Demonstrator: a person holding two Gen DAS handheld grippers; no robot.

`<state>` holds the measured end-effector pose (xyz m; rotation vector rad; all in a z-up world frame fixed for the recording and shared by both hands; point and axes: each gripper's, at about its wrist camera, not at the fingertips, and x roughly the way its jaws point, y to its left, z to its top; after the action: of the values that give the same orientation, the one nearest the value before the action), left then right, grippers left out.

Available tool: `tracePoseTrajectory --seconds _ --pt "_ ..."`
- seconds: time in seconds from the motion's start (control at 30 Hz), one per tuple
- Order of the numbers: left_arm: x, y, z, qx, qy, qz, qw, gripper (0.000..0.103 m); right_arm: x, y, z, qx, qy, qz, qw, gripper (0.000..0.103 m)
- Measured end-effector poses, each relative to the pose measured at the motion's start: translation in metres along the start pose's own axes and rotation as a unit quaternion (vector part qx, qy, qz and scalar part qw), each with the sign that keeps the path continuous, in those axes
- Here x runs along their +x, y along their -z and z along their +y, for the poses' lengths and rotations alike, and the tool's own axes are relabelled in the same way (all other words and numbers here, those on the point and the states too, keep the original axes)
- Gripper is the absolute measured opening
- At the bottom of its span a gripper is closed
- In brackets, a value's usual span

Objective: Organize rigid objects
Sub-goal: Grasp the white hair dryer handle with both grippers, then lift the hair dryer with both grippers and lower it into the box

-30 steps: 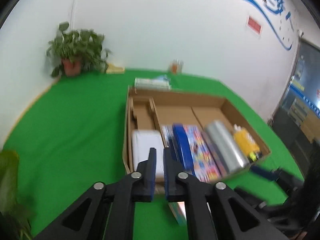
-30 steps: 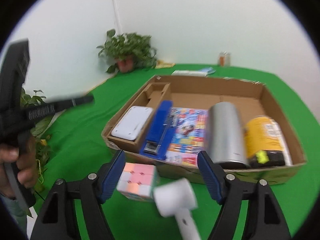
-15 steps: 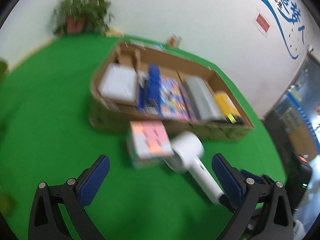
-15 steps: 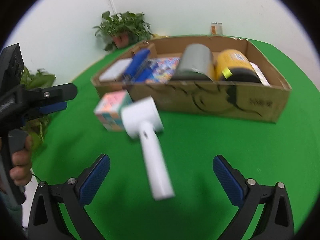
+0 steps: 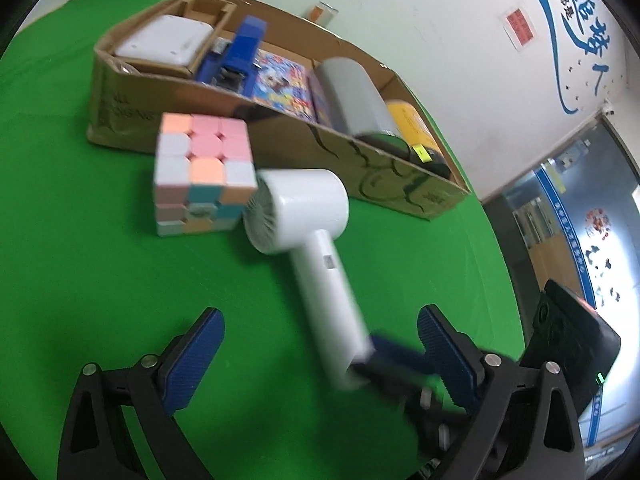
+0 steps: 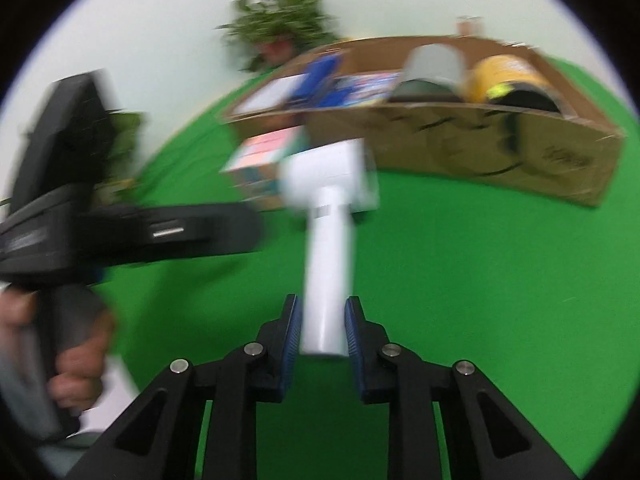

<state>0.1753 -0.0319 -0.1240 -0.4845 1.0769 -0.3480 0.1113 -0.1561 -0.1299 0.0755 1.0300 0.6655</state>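
A white hair dryer (image 5: 296, 204) lies on the green table, head against a pastel puzzle cube (image 5: 200, 176), in front of a cardboard box (image 5: 360, 152). My right gripper (image 6: 322, 308) is closing on the end of the hair dryer (image 6: 328, 248) handle, with both blue pads against it. One of its blue fingers (image 5: 396, 354) shows blurred at the handle's end. My left gripper (image 5: 320, 320) is open, its wide jaws closing slightly. The handle runs between them untouched. A hand (image 6: 76, 364) holds that gripper at the left of the right wrist view.
The box (image 6: 460, 140) holds a white case (image 5: 164, 40), a blue stapler (image 5: 240, 56), a colourful book (image 5: 280, 84), a grey cylinder (image 5: 356, 96) and a yellow can (image 5: 412, 124). A potted plant (image 6: 280, 32) stands behind it.
The right jaws went from wide open to closed on the hair dryer's handle. The left jaws opened from shut, and both grippers dropped closer to the table.
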Motion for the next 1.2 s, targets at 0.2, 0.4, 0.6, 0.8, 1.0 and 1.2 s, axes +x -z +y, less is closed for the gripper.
tracePoseTrajectory --seconds 0.2,0.4,0.6,0.8,1.0,1.2 --pt "0.031 0.001 -0.003 -0.013 0.045 0.056 0.9973 0.06 0.009 0.011 0.015 0.006 -0.011 0.009 1.0 0.04" --pt "0.053 -0.007 -0.004 -0.01 0.019 0.077 0.9968 0.037 0.012 0.004 0.014 -0.001 0.022 0.004 1.0 0.04" --pt "0.059 -0.008 -0.012 -0.002 0.004 0.077 0.997 0.034 0.025 -0.002 0.014 -0.002 0.035 0.018 0.999 0.04" --pt "0.056 -0.007 -0.008 0.007 -0.013 0.076 0.997 0.029 0.028 0.001 0.019 -0.007 0.055 0.021 0.998 0.035" --pt "0.048 -0.004 -0.016 0.024 -0.025 0.067 0.9972 0.028 0.019 0.005 0.019 0.0 0.06 0.006 0.998 0.035" --pt "0.02 -0.006 -0.027 0.043 -0.028 0.038 0.9979 0.028 0.005 -0.001 0.028 -0.014 0.064 -0.026 0.998 0.035"
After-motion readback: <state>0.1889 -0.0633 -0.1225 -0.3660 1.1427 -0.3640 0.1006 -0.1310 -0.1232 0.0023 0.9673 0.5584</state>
